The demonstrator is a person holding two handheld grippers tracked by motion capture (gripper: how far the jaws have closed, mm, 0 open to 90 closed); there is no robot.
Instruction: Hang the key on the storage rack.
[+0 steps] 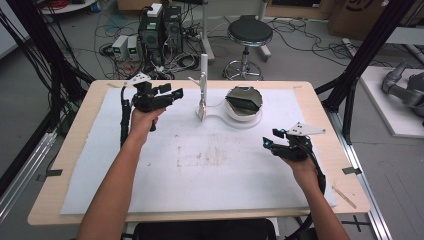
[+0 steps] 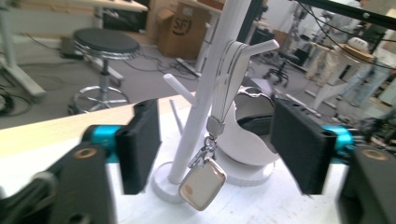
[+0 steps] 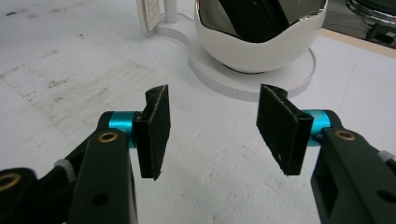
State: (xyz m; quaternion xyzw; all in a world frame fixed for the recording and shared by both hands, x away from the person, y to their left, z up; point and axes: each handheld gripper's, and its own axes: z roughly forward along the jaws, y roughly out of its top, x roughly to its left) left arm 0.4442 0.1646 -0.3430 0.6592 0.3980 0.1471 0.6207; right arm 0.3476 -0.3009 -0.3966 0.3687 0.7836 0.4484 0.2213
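Note:
A white peg stand rises at the back middle of the table. From one of its pegs hangs a pale strap with a clip and a small rounded tag. Beside the stand sits a white egg-shaped bowl with a shiny dark inside, on a round white base. My left gripper is held above the table just left of the stand, open, with the tag seen between its jaws. My right gripper is low at the right, open and empty, facing the bowl.
A white sheet covers most of the wooden table. Beyond the far edge stand a black stool, computer boxes and tangled cables on the floor. Black frame posts flank the table.

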